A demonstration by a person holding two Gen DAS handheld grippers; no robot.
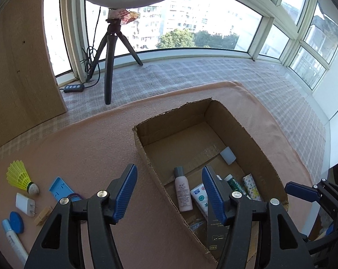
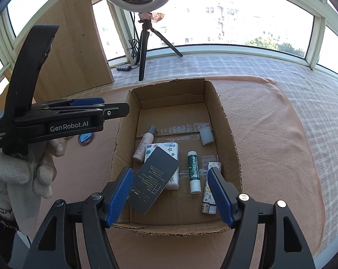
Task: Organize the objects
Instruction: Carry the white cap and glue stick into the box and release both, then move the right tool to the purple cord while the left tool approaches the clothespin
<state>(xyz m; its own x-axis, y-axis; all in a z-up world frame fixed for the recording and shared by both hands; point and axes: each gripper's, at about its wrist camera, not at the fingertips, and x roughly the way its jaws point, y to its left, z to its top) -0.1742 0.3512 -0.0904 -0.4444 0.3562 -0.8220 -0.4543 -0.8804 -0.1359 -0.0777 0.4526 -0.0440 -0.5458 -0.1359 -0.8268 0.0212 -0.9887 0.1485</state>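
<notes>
While sorting was underway: both tongs stood wide and empty.
Packed: pink bottle point(image 2: 144, 143), tissue pack point(image 2: 166, 154), lip balm point(image 2: 194, 172), dark card point(image 2: 154, 182) lay inside the cardboard box point(image 2: 229, 132).
Left: shuttlecock point(image 1: 21, 177), charger plug point(image 1: 25, 204), clothespin point(image 1: 42, 215) waited left of the box.
Tongs: left gripper point(image 1: 170, 194), right gripper point(image 2: 171, 196).

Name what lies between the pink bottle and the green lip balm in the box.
The tissue pack, with a dark card leaning over it, lies between the pink bottle and lip balm; right wrist view.
</notes>
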